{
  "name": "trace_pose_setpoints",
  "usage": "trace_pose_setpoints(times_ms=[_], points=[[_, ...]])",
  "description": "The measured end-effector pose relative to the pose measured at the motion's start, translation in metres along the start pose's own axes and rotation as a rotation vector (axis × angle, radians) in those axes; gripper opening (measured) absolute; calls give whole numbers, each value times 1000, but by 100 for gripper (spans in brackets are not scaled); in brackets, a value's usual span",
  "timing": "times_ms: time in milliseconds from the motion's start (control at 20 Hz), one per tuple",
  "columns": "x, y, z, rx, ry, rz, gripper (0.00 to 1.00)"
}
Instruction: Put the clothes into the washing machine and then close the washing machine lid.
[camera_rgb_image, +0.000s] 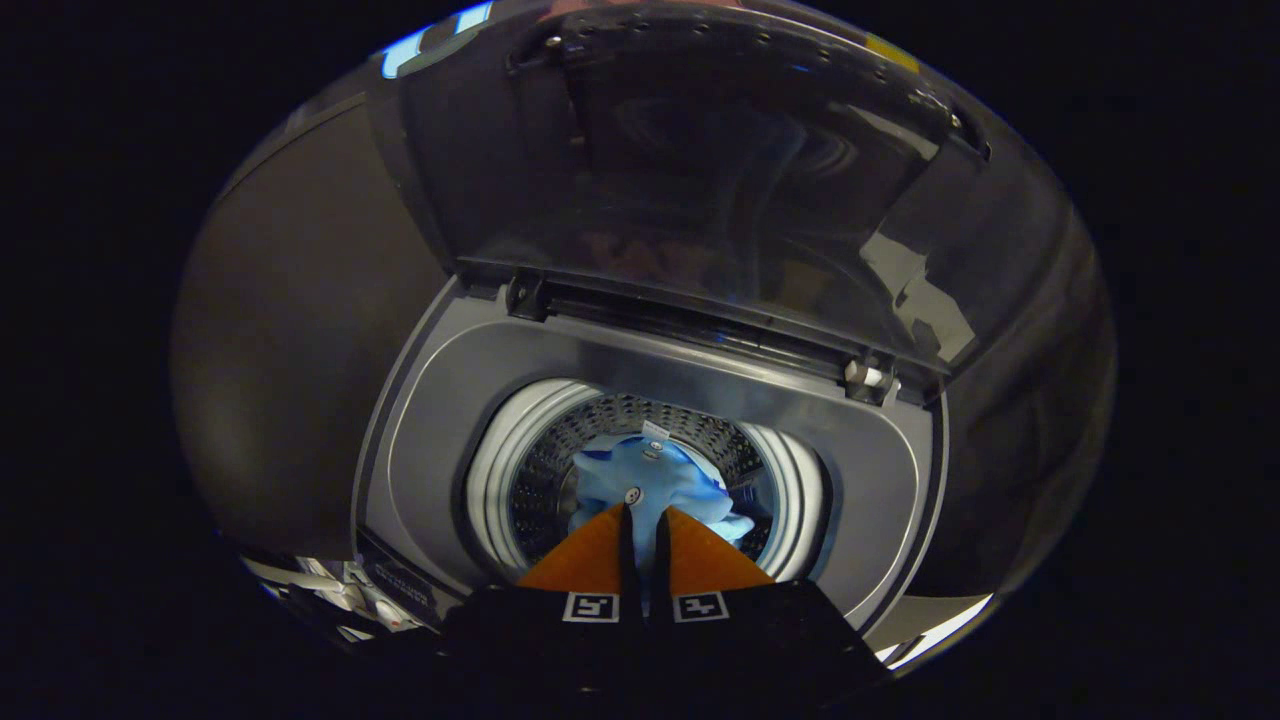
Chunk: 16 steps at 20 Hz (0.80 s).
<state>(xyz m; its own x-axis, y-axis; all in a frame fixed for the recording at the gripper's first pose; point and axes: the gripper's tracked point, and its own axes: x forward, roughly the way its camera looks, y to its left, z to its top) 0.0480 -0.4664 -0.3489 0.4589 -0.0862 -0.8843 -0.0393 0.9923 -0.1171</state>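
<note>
The gripper (642, 512) hangs over the washing machine (420, 440), its orange fingers (590, 560) nearly touching, and I cannot tell whether they pinch anything. Just beyond them the light blue clothes (640, 478) lie crumpled in the drum (535, 470), soft, limp and light-looking. The raised lid (700, 170), well ahead, looks stiff and glossy, probably slippery, so its upper edge seems the place to hook.

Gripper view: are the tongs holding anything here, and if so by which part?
It cannot be told for sure. The orange-fingered tongs are nearly closed over the drum, a narrow gap between them, with the light blue cloth garment just beyond their tips; no fabric is visibly pinched.
</note>
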Motion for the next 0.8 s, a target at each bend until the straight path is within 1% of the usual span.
trace_pose_setpoints(times_ms=[100,150,250,300,400,500,600,800], points=[[5,1,-3,11,6,10,5],[4,3,-5,25,23,30,7],[8,13,0,104,8,89,22],[8,16,9,138,8,115,47],[8,9,14,159,-18,93,97],[5,3,17,130,-39,76,99],[3,5,21,117,-68,78,99],[-5,5,18,135,-85,89,99]])
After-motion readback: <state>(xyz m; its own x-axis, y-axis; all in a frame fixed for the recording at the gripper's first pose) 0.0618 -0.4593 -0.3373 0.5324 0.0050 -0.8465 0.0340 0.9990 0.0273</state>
